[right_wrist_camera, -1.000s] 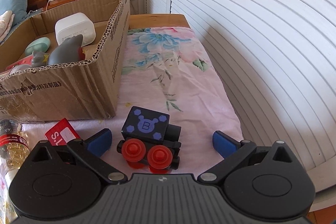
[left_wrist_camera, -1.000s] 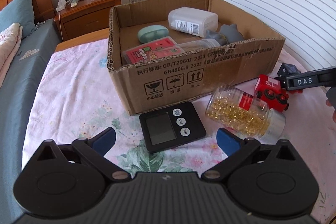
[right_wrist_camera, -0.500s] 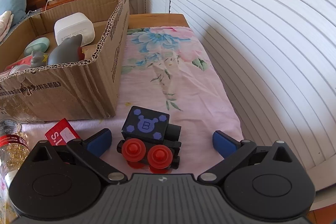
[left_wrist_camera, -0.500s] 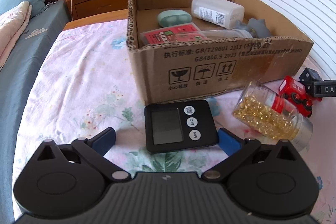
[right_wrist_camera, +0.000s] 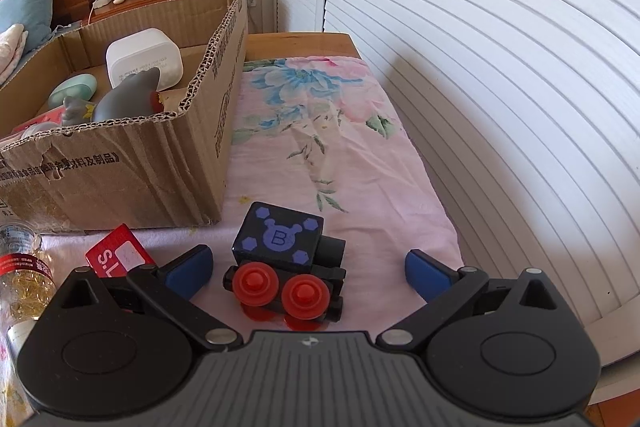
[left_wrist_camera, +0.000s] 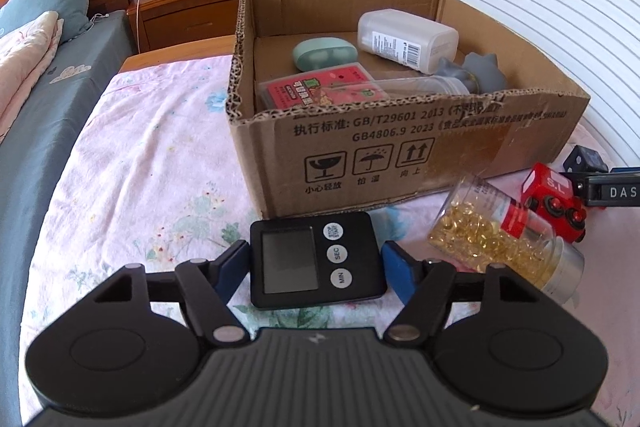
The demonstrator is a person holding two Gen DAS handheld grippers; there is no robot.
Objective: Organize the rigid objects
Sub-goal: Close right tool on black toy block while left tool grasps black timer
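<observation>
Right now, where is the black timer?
In the left wrist view, the black timer lies flat on the bedsheet between the open left gripper, just before the cardboard box.

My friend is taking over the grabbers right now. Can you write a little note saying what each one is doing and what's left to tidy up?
Left gripper: open, fingers on either side of the black timer, not lifted yet.
Right gripper: open around the black toy train, not clamped.
Already in the cardboard box: white bottle, green case, red packet, grey toy.
Still on the bedspread: timer, black train, red toy train, capsule jar.
Next, probably: close on the timer and train and put them in the box.
</observation>
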